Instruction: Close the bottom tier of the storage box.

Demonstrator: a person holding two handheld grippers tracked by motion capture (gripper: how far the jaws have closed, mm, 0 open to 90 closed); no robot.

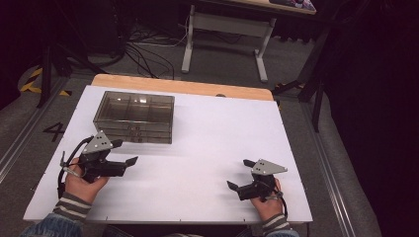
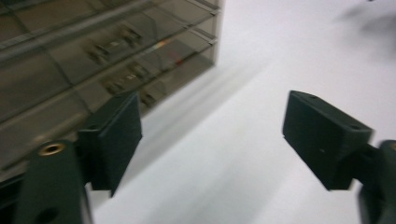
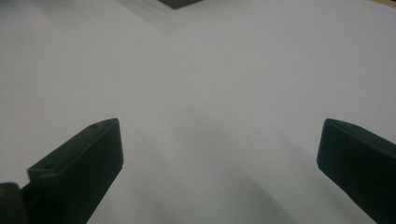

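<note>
The left gripper [image 1: 124, 152] sits just beside the front of the brown see-through box [image 1: 134, 116], but it does not touch it. Its 2 black jaws are spread wide and nothing is between them. The right gripper [image 1: 240, 174] rests far from the box, near the right side of the white table [image 1: 207, 143]. Its 2 jaws are spread wide too, with only bare table between them.

The job in hand looks like work on the box front. To do it well, the left gripper should go in slow and straight, with its jaws level with the small drawer front it wants. It should pinch in the middle of that part, not at a corner, so the box does not twist or slide.

The box stands at the far left of the table. It is dark and clear, like smoked glass. From the top it shows walls that split it into small rooms. In the left gripper view, its front [image 2: 107, 60] shows thin rows, with little blurry things inside.
</note>
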